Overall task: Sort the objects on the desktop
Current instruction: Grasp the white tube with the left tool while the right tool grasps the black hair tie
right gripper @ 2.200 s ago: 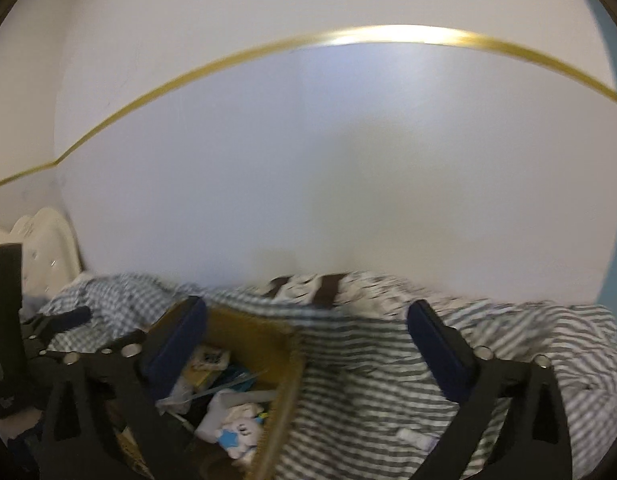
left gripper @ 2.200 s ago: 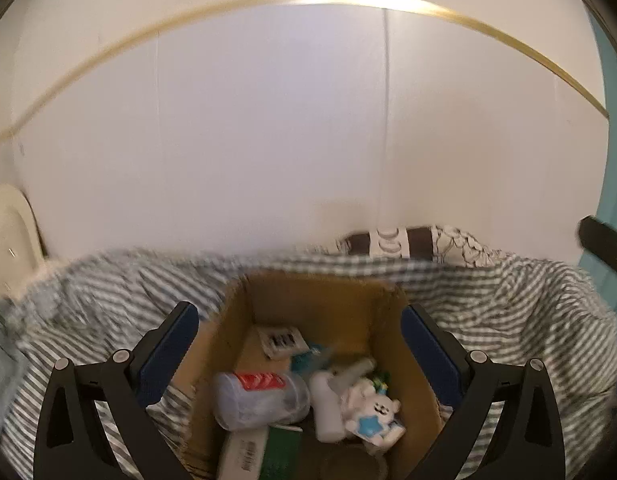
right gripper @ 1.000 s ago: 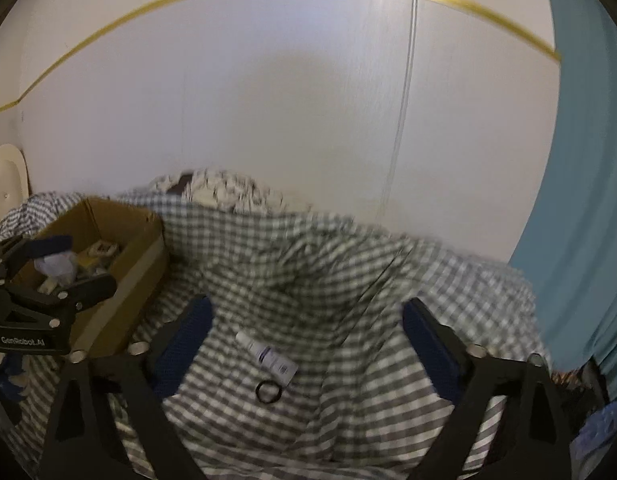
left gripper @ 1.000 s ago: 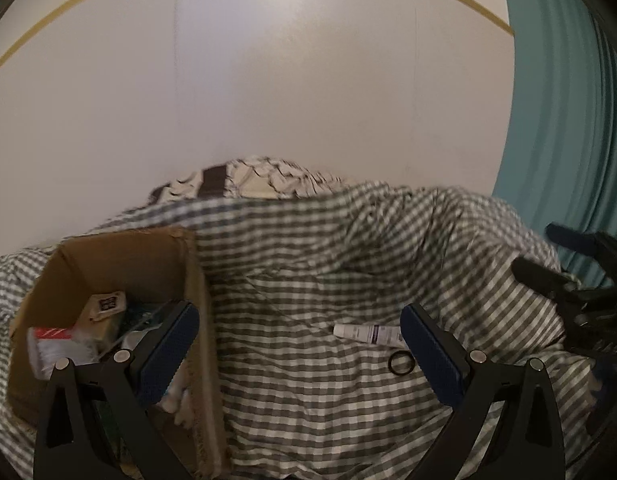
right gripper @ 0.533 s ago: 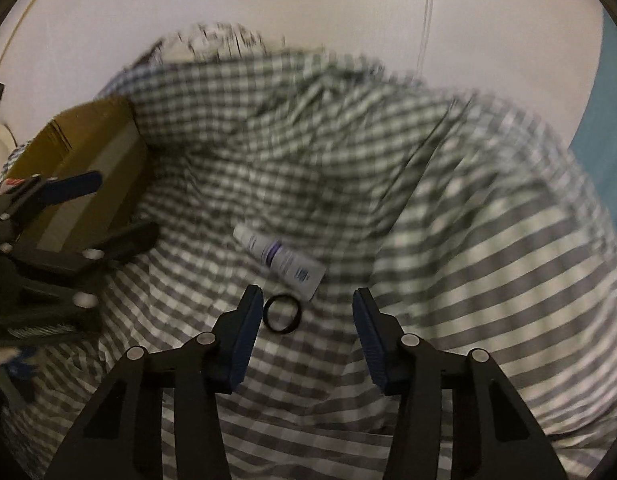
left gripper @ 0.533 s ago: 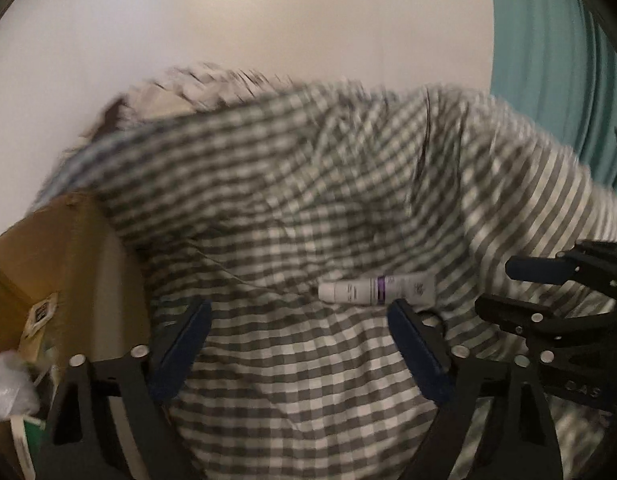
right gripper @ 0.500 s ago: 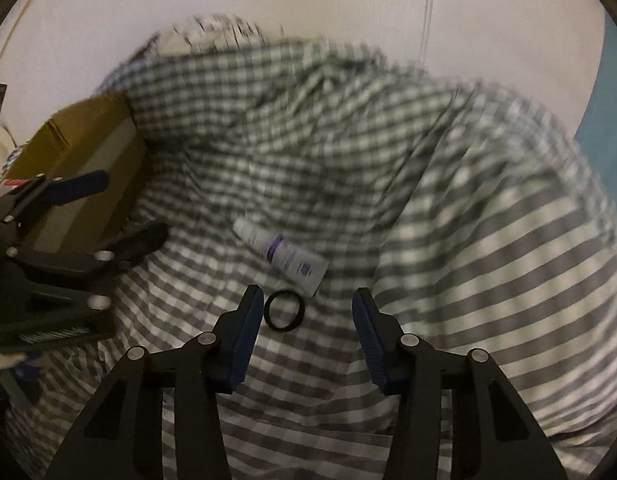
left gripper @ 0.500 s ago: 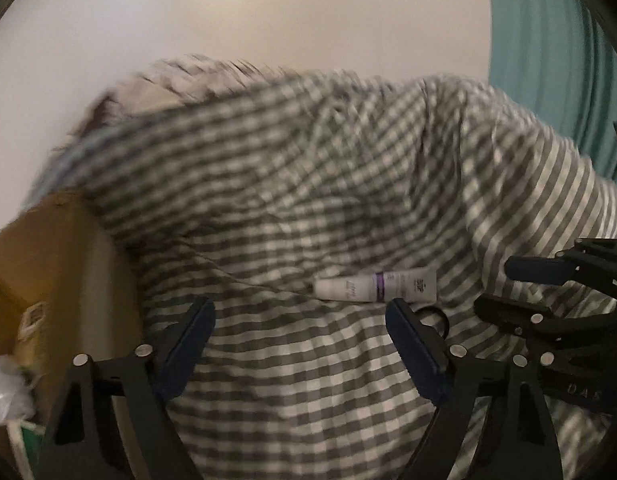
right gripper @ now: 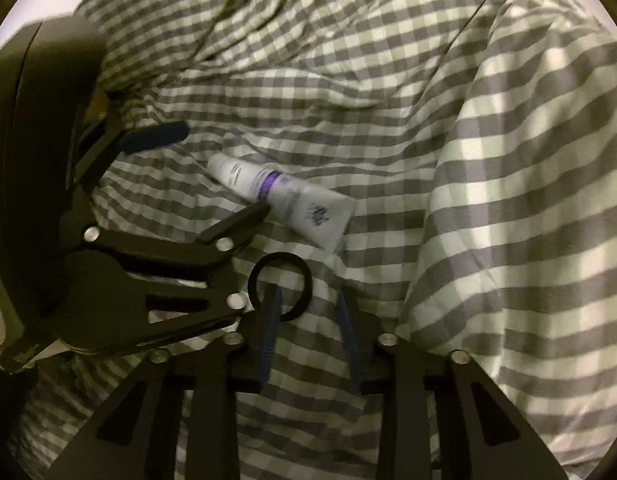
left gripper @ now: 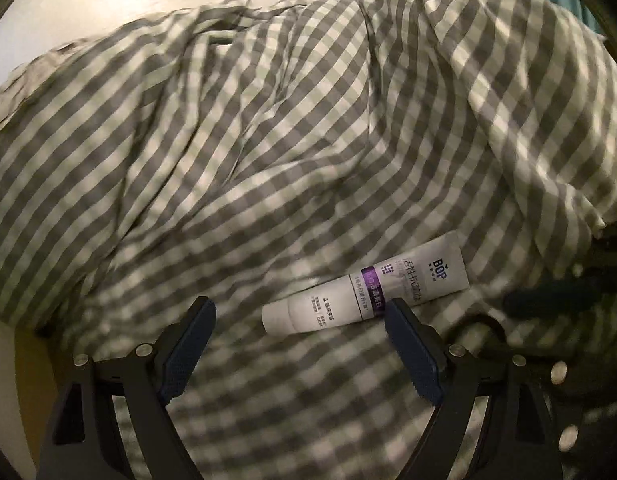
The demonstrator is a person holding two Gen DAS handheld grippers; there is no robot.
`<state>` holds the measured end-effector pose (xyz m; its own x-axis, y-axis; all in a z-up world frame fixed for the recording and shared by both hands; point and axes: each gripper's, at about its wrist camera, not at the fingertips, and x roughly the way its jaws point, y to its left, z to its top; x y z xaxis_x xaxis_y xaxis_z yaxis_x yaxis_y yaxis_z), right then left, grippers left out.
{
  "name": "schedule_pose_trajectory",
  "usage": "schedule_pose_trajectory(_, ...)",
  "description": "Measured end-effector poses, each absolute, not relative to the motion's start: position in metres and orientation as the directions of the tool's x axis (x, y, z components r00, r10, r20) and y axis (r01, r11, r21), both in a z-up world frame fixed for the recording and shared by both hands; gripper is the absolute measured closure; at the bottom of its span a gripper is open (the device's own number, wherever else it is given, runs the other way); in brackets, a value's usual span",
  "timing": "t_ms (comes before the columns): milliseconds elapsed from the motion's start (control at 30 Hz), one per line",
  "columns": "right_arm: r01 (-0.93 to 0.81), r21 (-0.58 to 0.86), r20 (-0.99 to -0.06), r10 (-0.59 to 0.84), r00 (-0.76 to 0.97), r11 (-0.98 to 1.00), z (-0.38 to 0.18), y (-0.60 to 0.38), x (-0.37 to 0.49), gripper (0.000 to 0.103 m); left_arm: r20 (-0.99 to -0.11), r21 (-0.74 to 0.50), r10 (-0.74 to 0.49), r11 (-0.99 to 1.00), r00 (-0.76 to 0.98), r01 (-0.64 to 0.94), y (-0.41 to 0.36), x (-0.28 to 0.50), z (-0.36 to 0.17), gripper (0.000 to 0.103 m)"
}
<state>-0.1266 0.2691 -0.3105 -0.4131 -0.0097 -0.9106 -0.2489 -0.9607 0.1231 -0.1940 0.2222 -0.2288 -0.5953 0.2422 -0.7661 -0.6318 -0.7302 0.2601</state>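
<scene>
On rumpled checked cloth (left gripper: 268,140), a smooth white tube (left gripper: 368,290) lies before the wide-spread left gripper (left gripper: 300,320), while the right gripper (right gripper: 308,296), jaws just narrowing, straddles a thin black ring's (right gripper: 279,286) rim, not yet pinching it.

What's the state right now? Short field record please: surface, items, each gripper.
surface: checked cloth, rumpled
tube: white with purple band, lying flat on the cloth
ring: black, flat on the cloth, beside the tube's flat end, apart from it
left gripper: open, empty, jaws either side of the tube's cap end, pads not touching it
right gripper: jaws have just been closing, one finger inside the ring, the other outside; ring not yet pinched
box: not in view
</scene>
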Motion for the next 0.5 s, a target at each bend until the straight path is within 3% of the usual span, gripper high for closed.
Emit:
schedule_pose_trajectory(167, -0.256, 0.131, -0.92, -0.021, -0.392, -0.958, -0.318, 0.271, -0.129, 0.08, -0.809, 0.172, 0.276, -0.732, -0.519, -0.659, 0.226, -0.205, -0.243, 0.014)
schedule_pose_trajectory(267, -0.273, 0.134, -0.918, -0.015, -0.396, -0.953, -0.317, 0.275, -0.127, 0.095, -0.814, 0.126, 0.302, -0.741, -0.495, -0.66, 0.222, -0.21, -0.245, 0.014)
schedule_pose_trajectory(333, -0.289, 0.145, -0.911, -0.013, -0.413, -0.946, -0.314, 0.278, -0.122, 0.099, -0.805, 0.142, 0.305, -0.734, -0.509, -0.665, 0.225, -0.209, -0.243, 0.014)
schedule_pose_trajectory(400, -0.299, 0.148, -0.903, -0.005, -0.43, -0.943, -0.309, 0.279, -0.117, 0.099, -0.801, 0.155, 0.314, -0.714, -0.51, -0.683, 0.232, -0.207, -0.242, 0.03)
schedule_pose_trajectory(433, -0.306, 0.148, -0.899, 0.0, -0.438, -0.941, -0.307, 0.279, -0.115, 0.099, -0.807, 0.14, 0.324, -0.705, -0.493, -0.695, 0.235, -0.206, -0.243, 0.046)
schedule_pose_trajectory(500, -0.323, 0.146, -0.893, 0.016, -0.45, -0.935, -0.303, 0.281, -0.11, 0.099, -0.81, 0.143, 0.316, -0.711, -0.494, -0.689, 0.237, -0.203, -0.243, 0.057)
